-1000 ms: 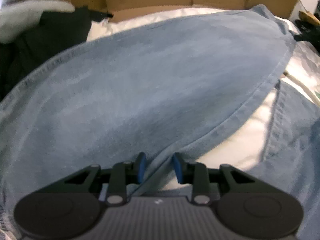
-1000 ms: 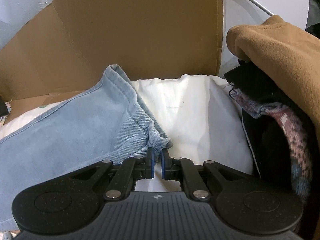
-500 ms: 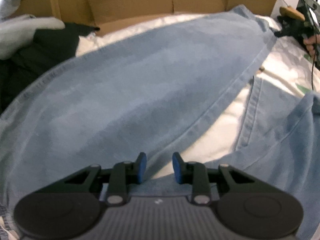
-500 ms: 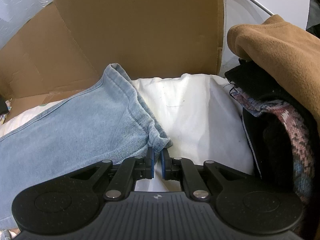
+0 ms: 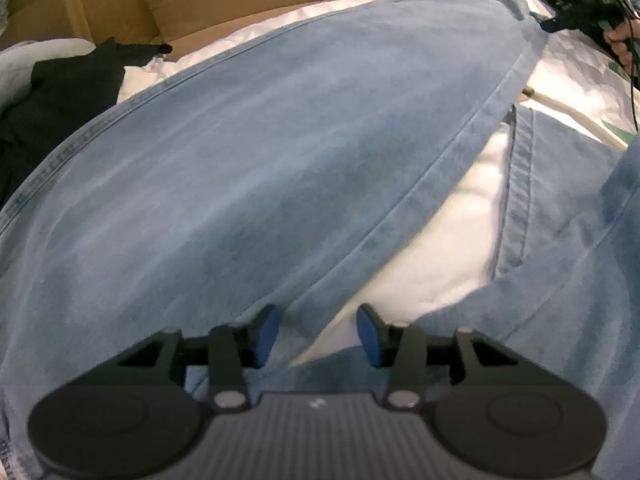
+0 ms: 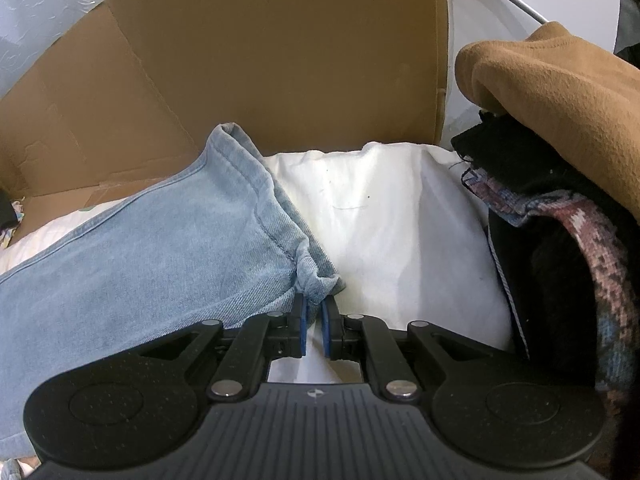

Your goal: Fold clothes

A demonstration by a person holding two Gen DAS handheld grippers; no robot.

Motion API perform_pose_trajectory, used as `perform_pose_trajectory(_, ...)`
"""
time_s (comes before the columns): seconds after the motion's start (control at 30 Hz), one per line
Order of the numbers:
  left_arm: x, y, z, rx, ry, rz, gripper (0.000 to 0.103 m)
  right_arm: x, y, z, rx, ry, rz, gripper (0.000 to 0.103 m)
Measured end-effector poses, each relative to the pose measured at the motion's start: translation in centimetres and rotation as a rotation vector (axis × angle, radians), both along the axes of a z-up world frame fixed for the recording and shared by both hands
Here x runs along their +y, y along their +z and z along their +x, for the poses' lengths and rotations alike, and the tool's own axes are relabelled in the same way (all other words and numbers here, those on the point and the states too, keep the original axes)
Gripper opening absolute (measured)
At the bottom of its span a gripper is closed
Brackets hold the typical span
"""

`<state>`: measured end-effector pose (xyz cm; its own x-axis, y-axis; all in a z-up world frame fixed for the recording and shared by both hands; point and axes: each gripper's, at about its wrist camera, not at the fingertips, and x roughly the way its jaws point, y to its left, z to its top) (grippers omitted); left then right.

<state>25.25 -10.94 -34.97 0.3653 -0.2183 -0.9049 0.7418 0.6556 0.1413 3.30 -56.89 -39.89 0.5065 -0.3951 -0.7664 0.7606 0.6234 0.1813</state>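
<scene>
Light blue jeans point(image 5: 260, 160) lie spread over a white sheet point(image 5: 448, 248). My left gripper point(image 5: 316, 334) hovers low over the inner seam of one leg. Its jaws are opening, and the seam edge lies between the blue pads point(image 5: 264, 336) without being pressed. In the right wrist view my right gripper point(image 6: 315, 326) pinches the bunched hem corner point(image 6: 316, 284) of the jeans leg point(image 6: 160, 260) at its pad tips, and its jaws are just starting to ease apart. That gripper and the person's hand point(image 5: 622, 42) show at the far right of the left wrist view.
Cardboard box walls point(image 6: 280, 60) stand behind the bed. A clothes pile rises on the right, a tan garment point(image 6: 560, 92) on top of a black and patterned knit point(image 6: 592, 248). In the left wrist view dark clothes point(image 5: 60, 96) lie at the left.
My left jaws have spread wider and let the denim seam loose, and the left gripper has sunk a little and rolled. The right gripper has kept still, with its gap a touch wider.
</scene>
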Motion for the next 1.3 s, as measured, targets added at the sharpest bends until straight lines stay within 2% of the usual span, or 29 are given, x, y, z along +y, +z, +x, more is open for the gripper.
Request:
perform_pose_trajectory(0.13, 0.2, 0.0, 0.5, 0.007, 0.014, -0.022, 0.05, -0.2, -0.1, -0.3, -0.019, -0.018, 0.016, 0.014)
perform_pose_trajectory(0.2, 0.2, 0.1, 0.4, 0.002, 0.012, -0.021, 0.047, -0.4, -0.2, -0.5, -0.04, -0.031, 0.035, 0.014)
perform_pose_trajectory(0.27, 0.3, 0.3, 0.5, -0.006, 0.014, -0.016, 0.032, -0.7, -0.2, -0.8, -0.064, -0.046, 0.058, 0.014)
perform_pose_trajectory(0.3, 0.4, 0.4, 0.7, -0.005, 0.02, -0.016, 0.03, -0.9, -0.2, -0.9, -0.075, -0.052, 0.072, 0.014)
perform_pose_trajectory(0.33, 0.5, 0.5, 0.8, -0.003, 0.021, -0.017, 0.023, -1.0, -0.2, -1.1, -0.087, -0.058, 0.086, 0.014)
perform_pose_trajectory(0.4, 0.8, 0.9, 1.0, 0.004, 0.018, -0.026, 0.015, -1.2, 0.0, -1.3, -0.107, -0.061, 0.102, 0.005)
perform_pose_trajectory(0.43, 1.0, 1.3, 1.1, 0.015, 0.019, -0.04, 0.009, -1.1, 0.2, -1.4, -0.107, -0.061, 0.103, 0.005)
perform_pose_trajectory(0.47, 1.1, 1.6, 1.1, 0.023, 0.022, -0.053, 0.007, -1.0, 0.5, -1.5, -0.107, -0.061, 0.103, 0.004)
perform_pose_trajectory(0.63, 1.2, 3.1, 0.5, 0.035, -0.015, -0.081, 0.003, -0.9, 1.8, -2.2, -0.12, -0.068, 0.098, 0.004)
perform_pose_trajectory(0.9, 2.0, 4.5, 0.6, 0.072, -0.026, -0.124, 0.003, -0.3, 3.9, -2.9, -0.108, -0.085, 0.076, 0.003)
perform_pose_trajectory(1.13, 2.2, 4.1, 0.7, 0.096, -0.044, -0.138, 0.003, 0.0, 4.5, -3.2, -0.066, -0.102, 0.064, 0.003)
perform_pose_trajectory(1.3, 1.5, 1.6, 0.7, 0.107, -0.022, -0.099, 0.006, -0.5, 2.8, -2.5, -0.017, -0.092, 0.07, 0.004)
